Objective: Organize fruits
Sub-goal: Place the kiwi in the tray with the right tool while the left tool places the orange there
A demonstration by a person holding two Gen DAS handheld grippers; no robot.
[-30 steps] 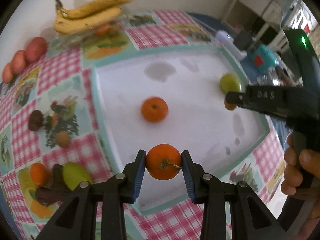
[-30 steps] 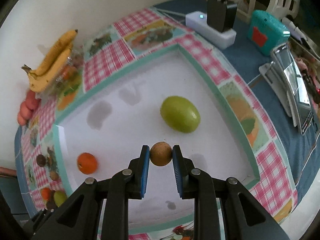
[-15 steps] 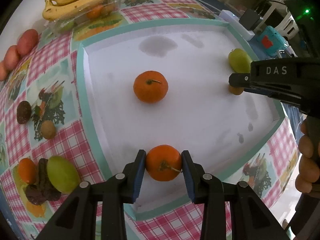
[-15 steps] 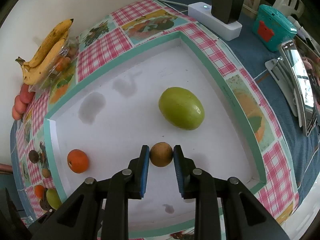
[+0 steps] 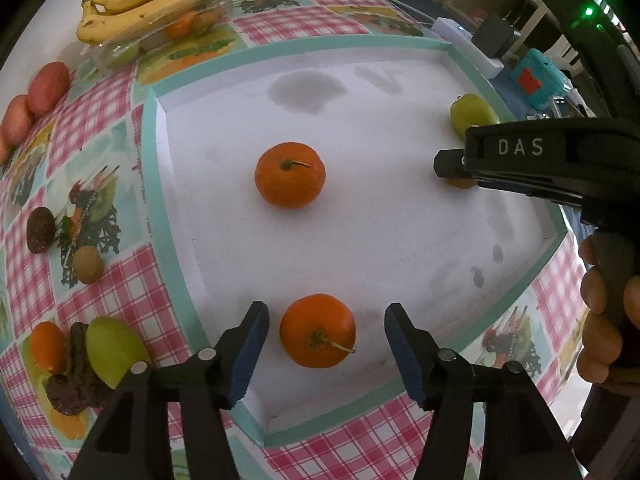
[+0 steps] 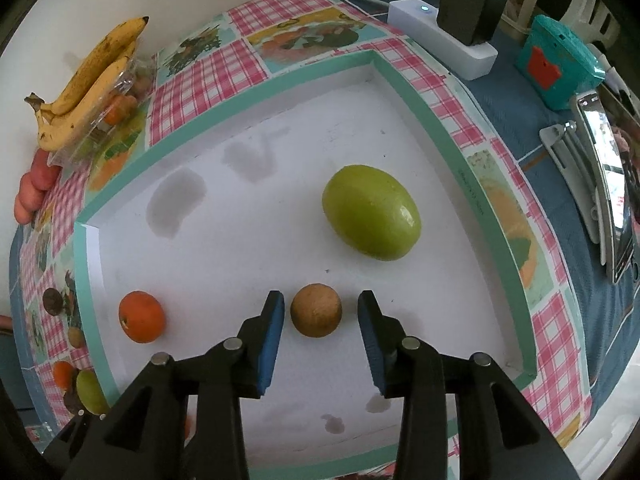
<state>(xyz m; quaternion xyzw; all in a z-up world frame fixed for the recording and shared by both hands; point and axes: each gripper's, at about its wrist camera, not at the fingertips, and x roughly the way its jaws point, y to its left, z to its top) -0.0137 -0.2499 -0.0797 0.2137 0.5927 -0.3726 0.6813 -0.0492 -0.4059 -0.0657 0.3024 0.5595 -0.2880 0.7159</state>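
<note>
Left claw stands spread wide, its blue pads clear of the orange that sits between them on the white tray, close to the tray's near rim. Right claw is also spread, less widely, with a small brown fruit resting on the tray between its pads and touching neither. A hand grips the right claw's handle.

Farther in, near the tray's middle, lies a second orange. Beyond the brown fruit, toward the tray's far right corner, lies a green fruit.

Left of the tray, on the checked cloth, sit a green fruit, a small orange one, dark fruits and a small brown one. Past the tray's far left corner, bananas lie on a clear box, with red fruits beside it.
</note>
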